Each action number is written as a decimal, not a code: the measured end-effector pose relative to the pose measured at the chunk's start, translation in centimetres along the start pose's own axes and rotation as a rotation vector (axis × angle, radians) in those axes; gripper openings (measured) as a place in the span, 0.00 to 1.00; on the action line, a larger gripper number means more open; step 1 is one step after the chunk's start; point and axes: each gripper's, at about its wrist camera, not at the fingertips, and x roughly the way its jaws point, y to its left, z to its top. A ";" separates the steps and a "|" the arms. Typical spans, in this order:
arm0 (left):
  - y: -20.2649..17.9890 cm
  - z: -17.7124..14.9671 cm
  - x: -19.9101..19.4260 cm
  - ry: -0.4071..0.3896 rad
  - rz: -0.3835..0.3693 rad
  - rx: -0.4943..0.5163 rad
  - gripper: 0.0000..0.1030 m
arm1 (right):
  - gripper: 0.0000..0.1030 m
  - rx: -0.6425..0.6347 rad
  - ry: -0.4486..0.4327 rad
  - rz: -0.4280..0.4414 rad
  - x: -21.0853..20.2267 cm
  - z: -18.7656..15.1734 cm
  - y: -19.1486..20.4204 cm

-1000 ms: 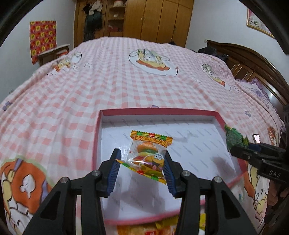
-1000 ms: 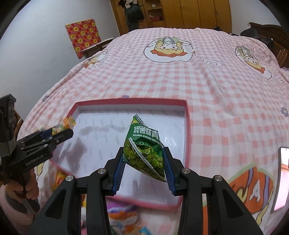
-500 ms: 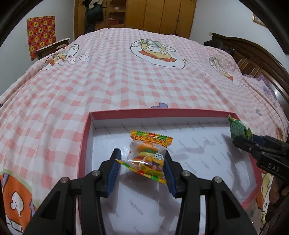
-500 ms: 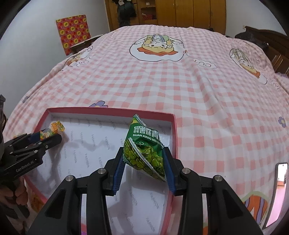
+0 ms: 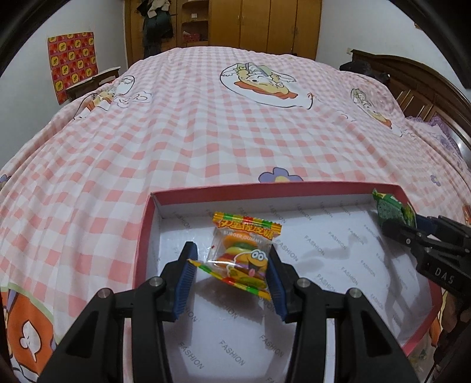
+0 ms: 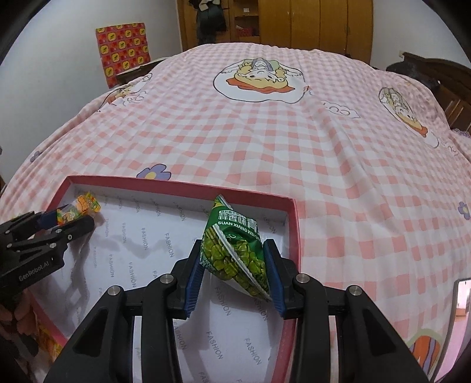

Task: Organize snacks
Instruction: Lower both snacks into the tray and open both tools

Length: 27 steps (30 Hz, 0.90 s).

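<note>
— What are the tongs doing?
— My left gripper [image 5: 232, 272] pinches the burger gummy packet [image 5: 243, 253] over the red-rimmed box [image 5: 206, 188]; my right gripper [image 6: 232, 269] pinches the green pea packet [image 6: 234, 247] above the box's right corner.
— Anything around?
— Only the pink checked bedspread [image 5: 206, 117] under the box, a wardrobe [image 5: 265, 26] beyond; nothing blocks the white floor
</note>
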 end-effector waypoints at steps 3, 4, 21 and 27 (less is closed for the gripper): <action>-0.1 -0.1 0.1 0.004 0.007 0.006 0.46 | 0.39 -0.007 -0.017 0.015 0.3 0.1 -0.1; -0.2 -0.1 0.1 0.004 0.009 0.008 0.47 | 0.39 0.000 -0.019 0.027 0.4 0.1 -0.2; -0.7 -0.7 -0.8 -0.016 0.005 0.009 0.69 | 0.72 0.015 -0.080 0.065 -1.3 -0.4 1.0; -0.9 -0.8 -3.0 -0.041 -0.054 -0.013 0.71 | 0.72 0.002 -0.152 0.059 -4.4 -0.8 0.9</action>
